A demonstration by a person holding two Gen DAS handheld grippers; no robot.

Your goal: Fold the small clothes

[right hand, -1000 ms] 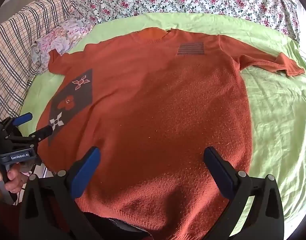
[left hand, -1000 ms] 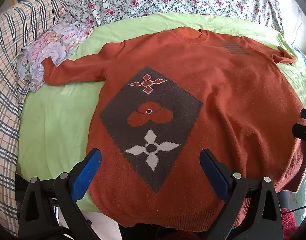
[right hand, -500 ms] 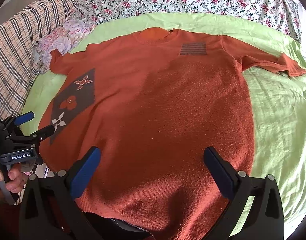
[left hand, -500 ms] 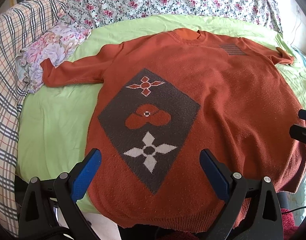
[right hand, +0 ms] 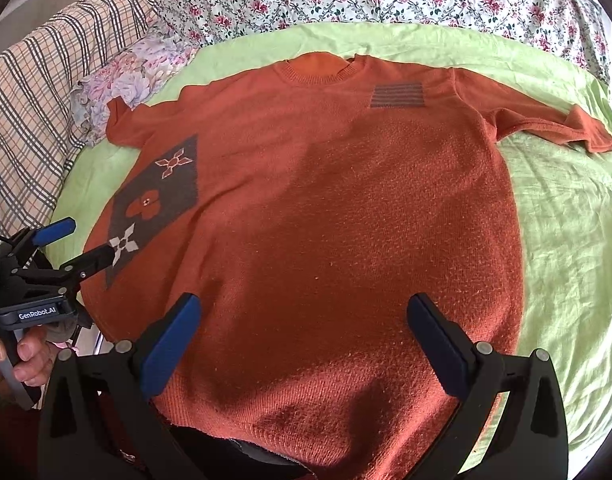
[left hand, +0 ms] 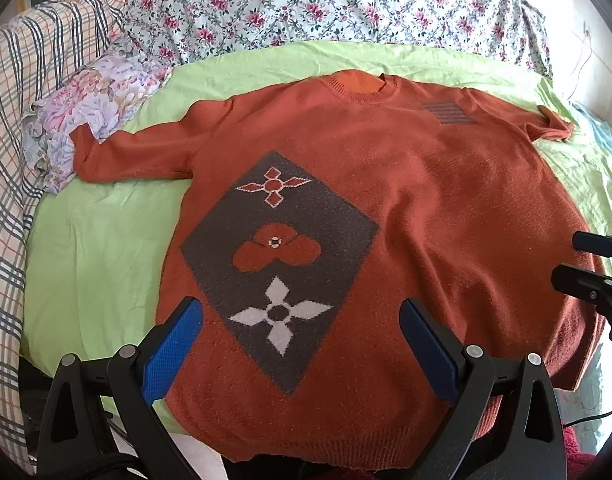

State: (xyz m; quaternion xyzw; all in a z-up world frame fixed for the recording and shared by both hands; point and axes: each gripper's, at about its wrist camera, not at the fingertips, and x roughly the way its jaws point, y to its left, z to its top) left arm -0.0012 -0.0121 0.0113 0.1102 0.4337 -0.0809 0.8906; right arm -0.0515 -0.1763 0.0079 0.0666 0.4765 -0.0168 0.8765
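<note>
We read "GenRobot.AI" on the left gripper (right hand: pixel 72 246), at 9 o'clock in the right wrist view. The orange sweater (left hand: pixel 385 220) lies spread flat on the green sheet (left hand: pixel 94 252) of the bed, collar at 12 o'clock. Both the left and right gripper (right hand: pixel 304 340) fingers are spread wide over the hem, grasping nothing.

sweater (right hand: pixel 325 240) hem hidden behind right tongs (right hand: pixel 302 340), right sleeve (left hand: pixel 553 124) cuff bunched, left hand (right hand: pixel 22 356) cropped by frame edge
</note>
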